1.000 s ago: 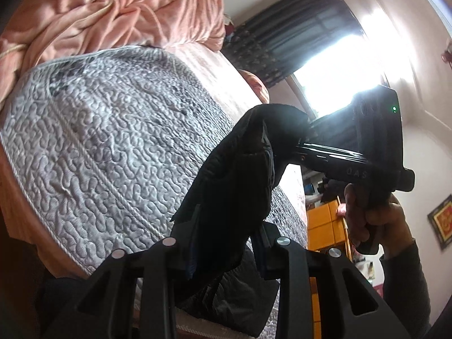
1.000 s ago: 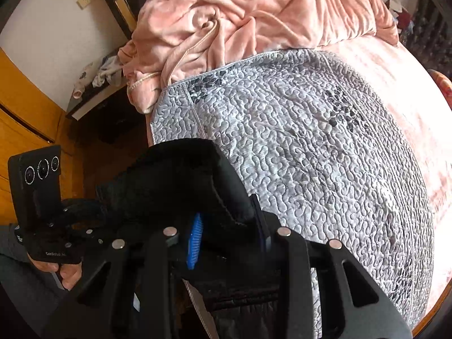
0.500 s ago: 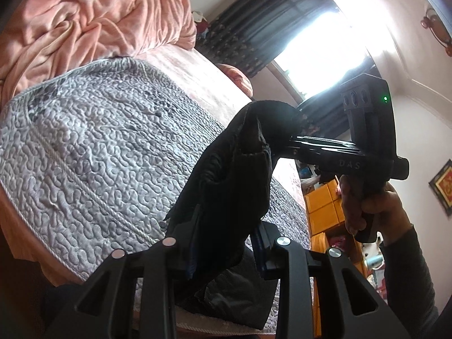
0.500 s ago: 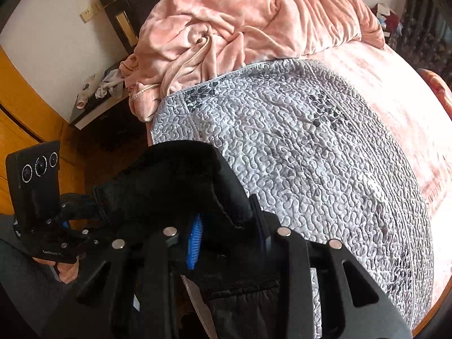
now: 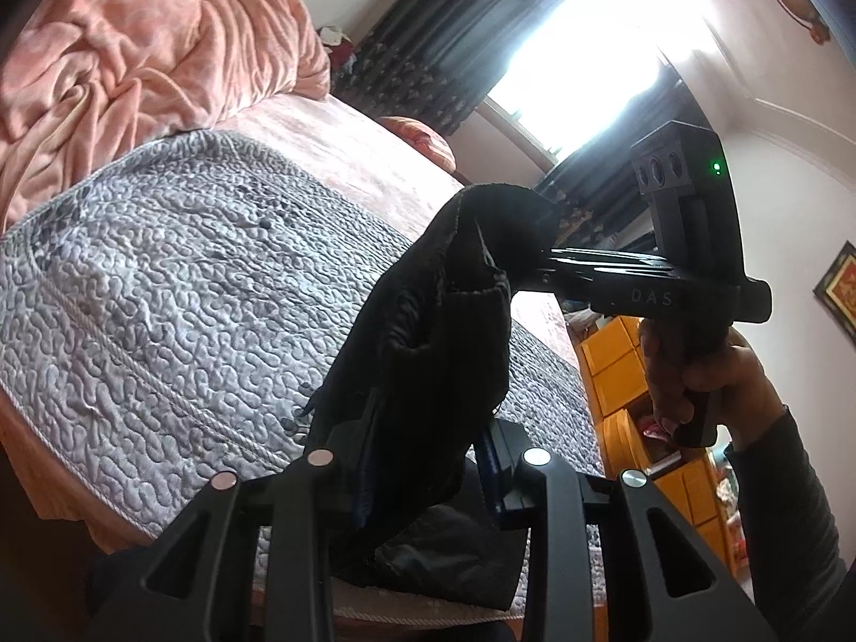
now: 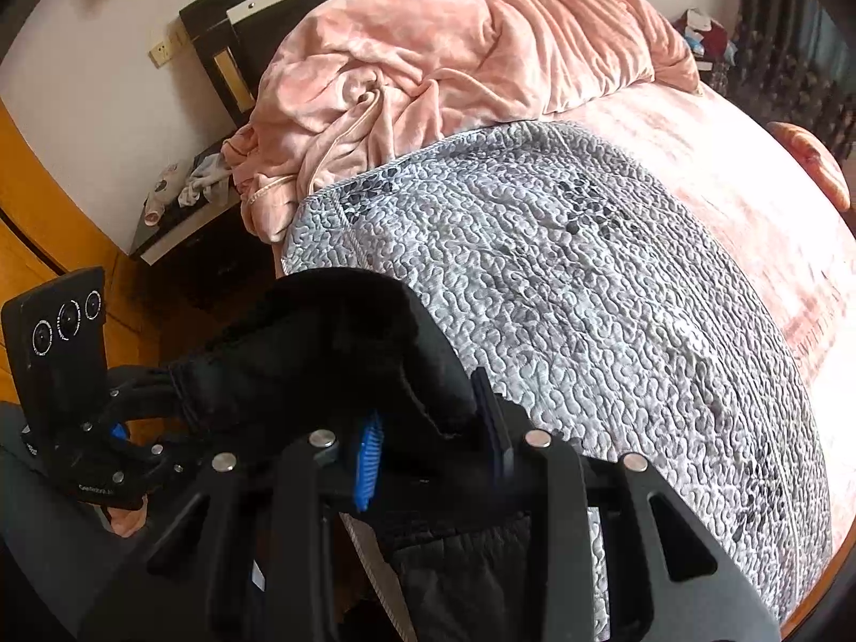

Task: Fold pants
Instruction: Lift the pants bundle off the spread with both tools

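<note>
- We hold the black pants (image 5: 428, 331) up between our two grippers, above the near edge of the bed (image 6: 749, 224) — the cloth stretches from one tool to the other and a loose part hangs down over that edge.
- Our left gripper (image 5: 428, 460) has its jaws closed on a thick bunch of the pants; the cloth fills the gap between the blue-edged pads and rises out of it.
- Our right gripper (image 6: 433, 444) is likewise clamped on the pants, with a fold bulging over its blue ribbed pad (image 6: 368, 455).
- In the left wrist view the right gripper (image 5: 540, 262) shows side-on, its tips buried in the highest bunch of cloth, and our right hand (image 5: 695, 369) wraps its handle.
- In the right wrist view the left gripper (image 6: 176, 401) sits at the left edge with cloth gathered into its front; we think it pinches the fabric there too, though the dark cloth hides the tips.
- A grey quilted cover (image 6: 588, 310) lies across the near part of the bed, under and beyond the pants.
- A crumpled pink blanket (image 6: 455, 59) is heaped at the head end of the bed, touching the cover's far edge.
- A dark nightstand (image 6: 192, 235) stands just beside the bed's head corner.
- Dark curtains (image 5: 444, 48) frame a bright window (image 5: 583, 53) beyond the bed's far side.
</note>
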